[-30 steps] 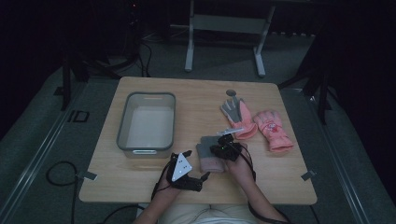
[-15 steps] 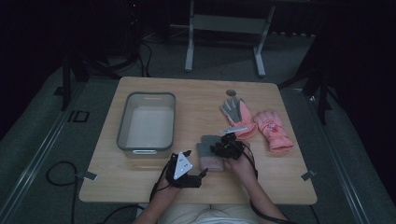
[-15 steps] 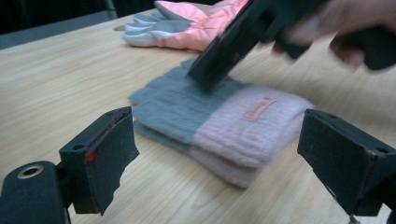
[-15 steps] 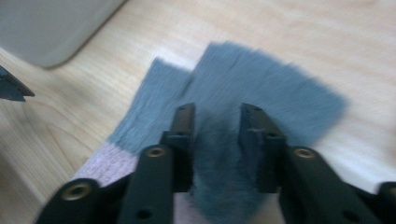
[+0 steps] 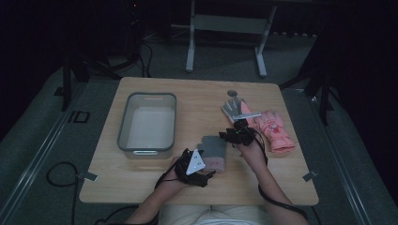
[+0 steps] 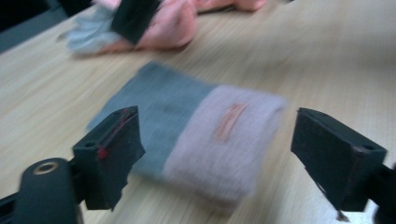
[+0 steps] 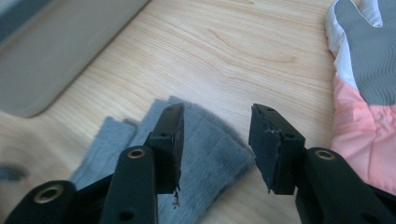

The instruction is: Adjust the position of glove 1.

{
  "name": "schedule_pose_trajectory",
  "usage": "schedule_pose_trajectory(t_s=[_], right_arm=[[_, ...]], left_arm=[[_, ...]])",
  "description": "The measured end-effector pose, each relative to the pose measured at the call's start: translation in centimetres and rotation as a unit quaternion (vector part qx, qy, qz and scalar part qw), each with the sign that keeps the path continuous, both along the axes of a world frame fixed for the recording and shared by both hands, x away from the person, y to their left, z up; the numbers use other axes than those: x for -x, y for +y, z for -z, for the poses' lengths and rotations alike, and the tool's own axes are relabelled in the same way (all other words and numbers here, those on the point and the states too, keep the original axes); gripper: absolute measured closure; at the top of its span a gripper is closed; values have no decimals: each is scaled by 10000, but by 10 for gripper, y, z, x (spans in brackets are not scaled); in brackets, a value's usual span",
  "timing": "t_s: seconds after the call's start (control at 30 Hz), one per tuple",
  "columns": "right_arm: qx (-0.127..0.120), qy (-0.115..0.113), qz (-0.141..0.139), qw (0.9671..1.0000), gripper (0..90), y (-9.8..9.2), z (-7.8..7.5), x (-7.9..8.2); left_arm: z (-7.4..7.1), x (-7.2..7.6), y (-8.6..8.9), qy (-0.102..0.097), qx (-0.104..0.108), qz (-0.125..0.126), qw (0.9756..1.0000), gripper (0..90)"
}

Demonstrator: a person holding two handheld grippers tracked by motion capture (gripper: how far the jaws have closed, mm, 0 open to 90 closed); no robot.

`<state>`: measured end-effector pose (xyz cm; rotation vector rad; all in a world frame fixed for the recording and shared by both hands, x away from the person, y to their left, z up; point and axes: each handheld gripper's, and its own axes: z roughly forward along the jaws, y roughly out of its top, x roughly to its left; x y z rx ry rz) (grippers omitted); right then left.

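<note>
**Right tool lets go of the folded mitten**

The right tool (image 7: 215,144) has just been opening; its jaws stand apart above the grey end of the folded mitten (image 5: 213,152), nothing pinched. The left tool (image 6: 217,158), spread though just narrowing, frames the pink cuff without touching. The mitten lies flat on the tabletop (image 5: 197,93), seemingly ready for the bin (image 5: 123,123). Pink gloves (image 5: 272,129) lie just beside, clear of that path.

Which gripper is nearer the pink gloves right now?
Right. The right gripper hovers at the grey end of the folded knit piece, just beside the pink gloves; the left gripper sits at its pink end, farther away.
</note>
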<state>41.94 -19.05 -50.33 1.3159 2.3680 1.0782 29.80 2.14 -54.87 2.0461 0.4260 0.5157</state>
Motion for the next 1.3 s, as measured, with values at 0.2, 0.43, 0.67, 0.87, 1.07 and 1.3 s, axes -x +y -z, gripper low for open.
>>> schedule_pose_trajectory(t_s=[0.2, 0.43, 0.67, 0.87, 1.07, 1.3], right_arm=[[136, 176, 136, 9997, 483, 6, 14, -4], [317, 250, 125, 9991, 385, 12, 32, -4], [234, 525, 53, 9983, 327, 12, 42, -7], [194, 569, 13, 9982, 379, 15, 41, -5], [-444, 1047, -312, 9930, 577, 19, 44, -8], [-541, 959, -419, 9930, 732, 27, 39, -3]], left_arm=[[9, -4, -12, -318, -1125, 431, 9922, 278], [14, -7, -13, -439, -1489, 502, 9866, 303], [15, -5, -16, -544, -1550, 493, 9852, 396], [10, -11, -14, -272, -1499, 503, 9870, 562], [3, -21, -11, 244, -1337, 494, 9895, 661], [-3, -24, -9, 493, -1317, 509, 9888, 684]])
